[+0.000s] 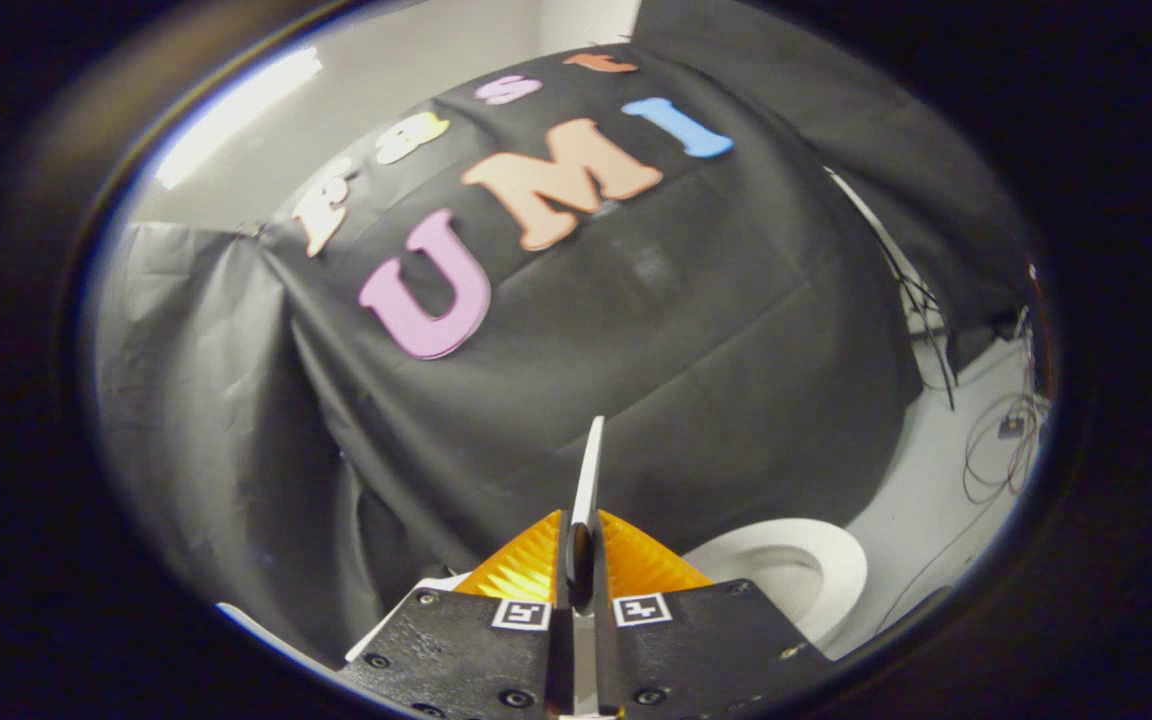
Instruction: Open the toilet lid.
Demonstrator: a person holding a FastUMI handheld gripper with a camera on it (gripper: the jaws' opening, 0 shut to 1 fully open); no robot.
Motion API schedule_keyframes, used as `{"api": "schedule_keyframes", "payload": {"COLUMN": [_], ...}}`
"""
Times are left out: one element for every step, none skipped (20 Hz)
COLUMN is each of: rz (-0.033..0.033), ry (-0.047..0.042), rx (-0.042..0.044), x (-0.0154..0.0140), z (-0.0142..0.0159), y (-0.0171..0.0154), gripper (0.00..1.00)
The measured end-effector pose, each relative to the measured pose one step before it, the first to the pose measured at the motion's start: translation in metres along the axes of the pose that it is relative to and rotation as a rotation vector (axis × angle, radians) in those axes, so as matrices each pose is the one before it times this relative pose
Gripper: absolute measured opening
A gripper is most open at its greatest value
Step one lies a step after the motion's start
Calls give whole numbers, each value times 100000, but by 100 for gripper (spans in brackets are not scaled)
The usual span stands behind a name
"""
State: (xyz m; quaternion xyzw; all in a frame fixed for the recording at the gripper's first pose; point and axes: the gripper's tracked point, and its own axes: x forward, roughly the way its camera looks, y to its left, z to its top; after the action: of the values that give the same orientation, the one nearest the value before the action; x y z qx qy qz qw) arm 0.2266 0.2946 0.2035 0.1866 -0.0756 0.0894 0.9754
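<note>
1. Black cloth hangs as the far wall, and a pale floor (936, 470) runs off to the right with thin wires (1001, 440) lying on it.
2. I see my gripper (587, 560) near me, with both fingers pressed together on a thin white edge.
3. That thin white edge is the toilet lid (591, 470). It stands up between the fingers and pokes out past them, edge-on to me.
4. The toilet seat (816, 560), a white ring, sits low and just to the right of my fingers. The lid is lifted well clear of it.
5. I think the lid is stiff, smooth plastic. It looks thin and light, but it may be slippery, so it could slide out of a weak pinch.
6. I think the front rim is the best place to hold, and that is where I seem to have it.
7. I judge the lid to be mostly up. The next bit is to tip it back gently until it rests, then let go so it does not bang.
</note>
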Motion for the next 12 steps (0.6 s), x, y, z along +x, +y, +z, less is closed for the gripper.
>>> {"api": "schedule_keyframes", "payload": {"rz": [1256, 2063, 2304, 2034, 1841, 2196, 2744, 3411, 3368, 3131, 2596, 2598], "ry": [-330, -3, 35, 275, 494, 596, 486, 80, 333, -210, 110, 209], "rx": [-7467, -6288, -5017, -3931, -3674, -4266, -4706, -3216, -2097, -1179, -511, -1145], "x": [402, 370, 322, 292, -19, 116, 194, 117, 368, 639, 630, 339], "z": [49, 176, 115, 123, 59, 41, 108, 274, -450, -456, -692, -524], "y": [1879, 1863, 1855, 1550, 1300, 1364, 1704, 1736, 1117, 1188, 1030, 1357], "gripper": [8, 8, 8, 9, 9, 9, 9, 9, 9, 9, 9, 9]}}
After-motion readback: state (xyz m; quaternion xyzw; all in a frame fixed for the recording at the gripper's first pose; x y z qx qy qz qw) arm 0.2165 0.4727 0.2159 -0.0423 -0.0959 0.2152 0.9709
